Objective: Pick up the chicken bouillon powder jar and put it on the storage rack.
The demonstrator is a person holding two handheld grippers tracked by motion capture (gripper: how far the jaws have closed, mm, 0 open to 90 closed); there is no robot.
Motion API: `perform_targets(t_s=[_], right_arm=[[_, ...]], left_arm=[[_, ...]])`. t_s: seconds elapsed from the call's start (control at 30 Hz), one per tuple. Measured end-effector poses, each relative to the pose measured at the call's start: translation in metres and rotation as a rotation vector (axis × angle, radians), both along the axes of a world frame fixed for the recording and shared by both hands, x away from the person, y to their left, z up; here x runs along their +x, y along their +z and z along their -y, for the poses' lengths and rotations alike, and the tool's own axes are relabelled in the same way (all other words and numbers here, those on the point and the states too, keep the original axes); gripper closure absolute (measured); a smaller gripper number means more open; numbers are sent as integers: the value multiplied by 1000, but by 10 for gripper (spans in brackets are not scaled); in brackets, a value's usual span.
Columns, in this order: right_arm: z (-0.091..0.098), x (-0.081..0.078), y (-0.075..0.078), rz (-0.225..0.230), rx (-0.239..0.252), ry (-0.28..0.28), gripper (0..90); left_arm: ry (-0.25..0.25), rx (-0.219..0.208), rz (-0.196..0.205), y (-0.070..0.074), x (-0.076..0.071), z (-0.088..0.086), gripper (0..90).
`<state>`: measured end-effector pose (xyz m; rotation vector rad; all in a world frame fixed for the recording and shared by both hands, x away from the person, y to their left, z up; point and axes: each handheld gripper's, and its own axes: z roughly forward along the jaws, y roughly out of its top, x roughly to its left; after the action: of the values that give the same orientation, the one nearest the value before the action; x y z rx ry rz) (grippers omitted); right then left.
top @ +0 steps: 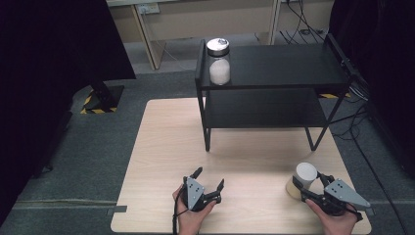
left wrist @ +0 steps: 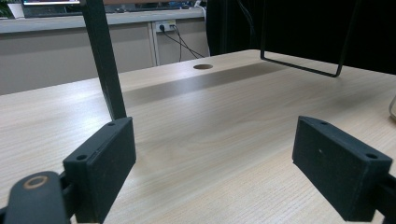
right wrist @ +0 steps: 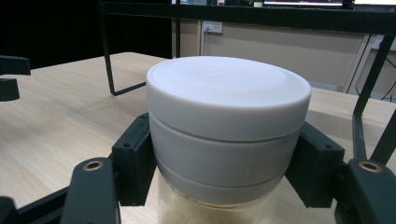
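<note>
Right hand-held gripper (right wrist: pixel 224 172) is clamping the jar (right wrist: pixel 228 130) lower right; left hand-held gripper (left wrist: pixel 215 172) is idling open, empty; lifting comes next.

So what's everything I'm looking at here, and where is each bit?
White-lidded jar: one, white lid over a pale beige body, near right of the table, clamped at the lid by the right gripper.
Glass jar: one, shiny metal lid, white contents, left end of the shelf's top level.
Shelf rack: one, black, two levels, far half of the table.
Table: one, light wood, on grey floor.
Wall socket: one, white, back wall.
Left gripper: black, jaws open, near centre, nothing between them.
Right gripper: black, shut on the jar's lid.
Hands: two, bottom edge.
</note>
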<state>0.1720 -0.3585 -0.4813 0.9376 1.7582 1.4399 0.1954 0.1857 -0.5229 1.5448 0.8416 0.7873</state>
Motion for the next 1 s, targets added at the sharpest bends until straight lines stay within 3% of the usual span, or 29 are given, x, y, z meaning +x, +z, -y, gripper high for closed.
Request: perform_targets(t_s=[0.13, 0.3, 0.6, 1.0], right_arm=[[0, 1, 6, -25, 4, -7, 342], [3, 0, 9, -22, 47, -11, 343], [0, 3, 30, 40, 68, -38, 343], [-6, 17, 71, 123, 91, -56, 343]], left_arm=[[1, -4, -2, 0, 0, 0, 129], [2, -3, -3, 0, 0, 0, 129], [5, -7, 0, -1, 0, 0, 130], [9, -9, -2, -1, 0, 0, 130]])
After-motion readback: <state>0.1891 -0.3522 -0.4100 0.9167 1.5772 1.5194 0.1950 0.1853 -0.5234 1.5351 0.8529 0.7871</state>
